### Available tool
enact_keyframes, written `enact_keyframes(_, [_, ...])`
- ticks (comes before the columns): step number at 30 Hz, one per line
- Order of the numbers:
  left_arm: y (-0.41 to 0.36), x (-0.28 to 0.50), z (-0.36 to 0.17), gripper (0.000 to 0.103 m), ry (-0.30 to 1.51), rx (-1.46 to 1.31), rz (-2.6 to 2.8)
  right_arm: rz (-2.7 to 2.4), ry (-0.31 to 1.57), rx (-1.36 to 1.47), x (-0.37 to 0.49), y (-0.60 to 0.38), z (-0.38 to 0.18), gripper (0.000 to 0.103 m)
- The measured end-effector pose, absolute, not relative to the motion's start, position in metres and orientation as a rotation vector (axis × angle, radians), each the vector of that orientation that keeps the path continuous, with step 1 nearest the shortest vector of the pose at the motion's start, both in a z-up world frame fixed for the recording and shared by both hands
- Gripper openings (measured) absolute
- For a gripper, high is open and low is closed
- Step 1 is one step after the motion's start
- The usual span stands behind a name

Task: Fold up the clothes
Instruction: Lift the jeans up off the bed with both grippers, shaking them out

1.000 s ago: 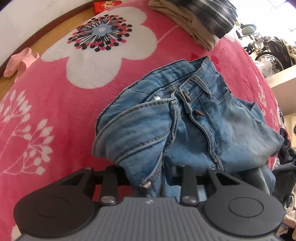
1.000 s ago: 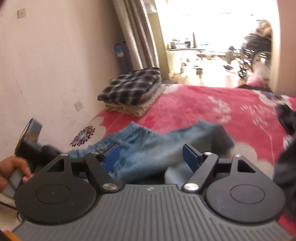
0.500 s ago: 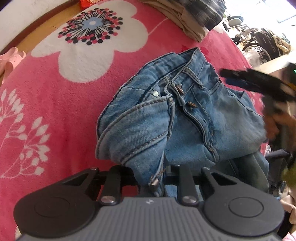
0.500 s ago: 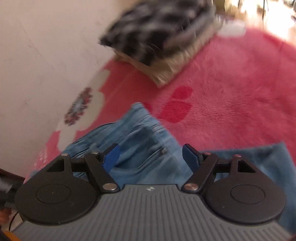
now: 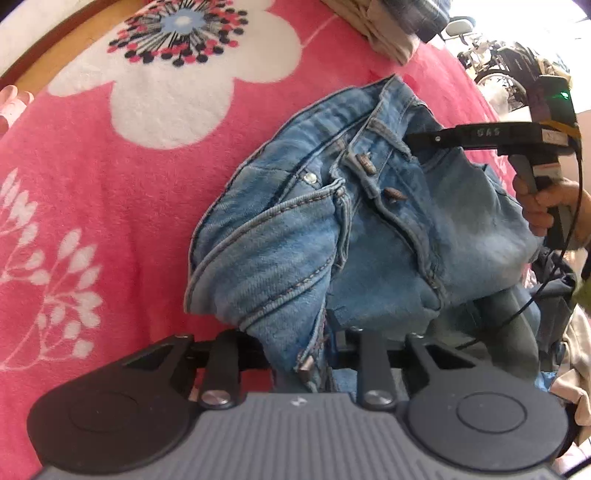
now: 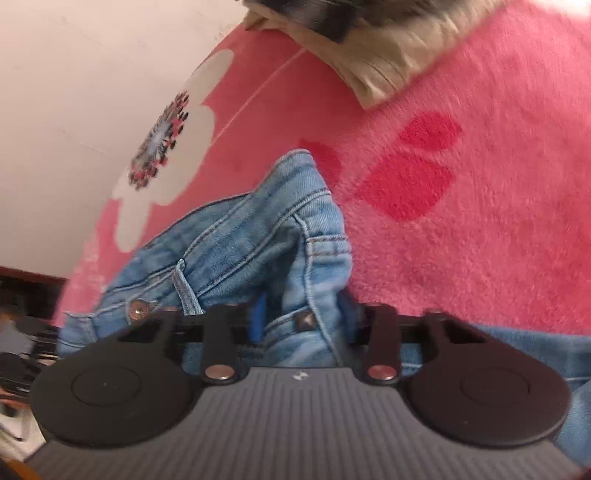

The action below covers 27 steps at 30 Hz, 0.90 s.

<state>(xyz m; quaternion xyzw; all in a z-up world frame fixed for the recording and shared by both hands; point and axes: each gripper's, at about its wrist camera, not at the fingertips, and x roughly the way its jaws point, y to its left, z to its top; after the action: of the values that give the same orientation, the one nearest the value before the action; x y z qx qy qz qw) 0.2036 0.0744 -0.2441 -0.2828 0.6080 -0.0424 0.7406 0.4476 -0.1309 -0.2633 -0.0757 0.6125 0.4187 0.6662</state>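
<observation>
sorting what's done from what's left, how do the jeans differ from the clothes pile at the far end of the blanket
The jeans are blue denim; the clothes pile is beige fabric with a dark checked piece on top.
The jeans lie crumpled and bunched; the pile is folded and stacked flat.
The jeans are gripped by the left gripper and right gripper; nothing touches the pile.
Both rest on the pink flowered blanket.

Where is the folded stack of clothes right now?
The folded stack sits at the top edge of both wrist views, on the pink blanket beyond the jeans, right of the big white flower in the left view.
</observation>
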Motion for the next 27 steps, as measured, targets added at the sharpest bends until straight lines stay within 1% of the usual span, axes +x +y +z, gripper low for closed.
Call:
enact_keyframes(2, [0.070, 0.202, -0.234, 0.020, 1.309, -0.597, -0.098, 0.927, 1.283, -0.244, 0.428, -0.122, -0.245, 0.018])
enact_keyframes(6, [0.064, 0.194, -0.207, 0.018, 1.242, -0.560, -0.120, 0.853, 1.104, -0.248, 0.381, -0.121, -0.196, 0.016])
enact_keyframes(15, [0.065, 0.153, -0.114, 0.018, 0.934, -0.465, -0.241, 0.629, 0.783, 0.134, 0.290, -0.190, -0.086, 0.016])
enact_keyframes(21, [0.057, 0.118, -0.036, 0.017, 0.718, -0.414, -0.355, 0.503, 0.552, 0.296, 0.207, -0.238, -0.025, 0.016])
enact_keyframes(27, [0.033, 0.090, 0.045, 0.017, 0.535, -0.345, -0.454, 0.432, 0.311, 0.417, 0.133, -0.274, 0.023, 0.016])
